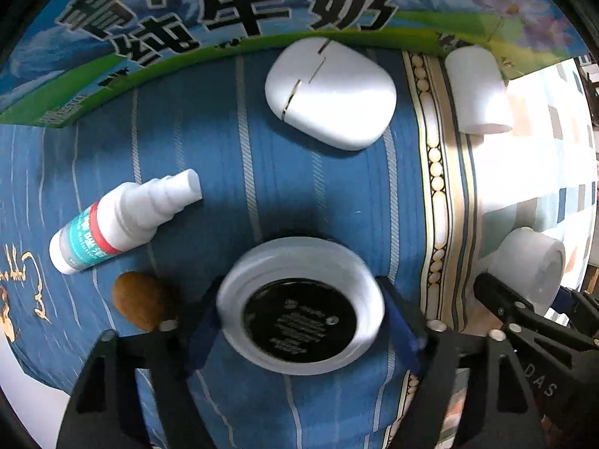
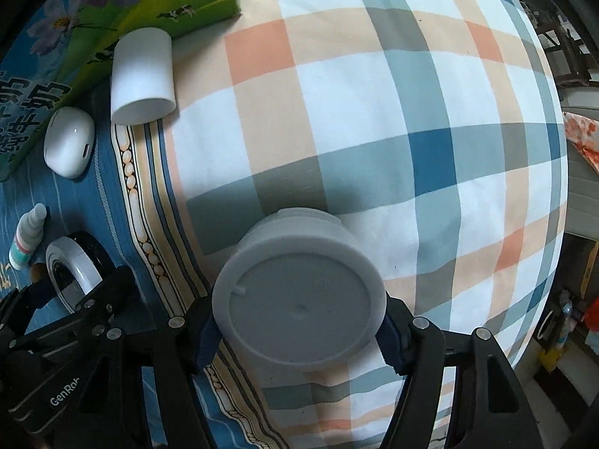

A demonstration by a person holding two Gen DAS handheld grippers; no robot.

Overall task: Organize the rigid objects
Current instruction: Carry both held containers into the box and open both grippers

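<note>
The left gripper [image 1: 301, 321] points down with its blue pads [image 1: 402, 331] pressed on both sides of a round white jar with a black disc in its middle [image 1: 299, 305], held over the blue striped cloth [image 1: 232, 172]. Just left of it lies a brown oval object [image 1: 140, 305], and farther left a small white spray bottle with a teal and red label [image 1: 116, 220] on its side. Beyond the jar rests a white rounded case [image 1: 331, 91], near a milk carton box [image 1: 224, 11]. The right gripper [image 2: 299, 333] clamps a white ribbed cup [image 2: 299, 288] by its rim, above the checked cloth [image 2: 393, 131]. At far left a plain white cylinder [image 2: 142, 82] lies against the box
</note>
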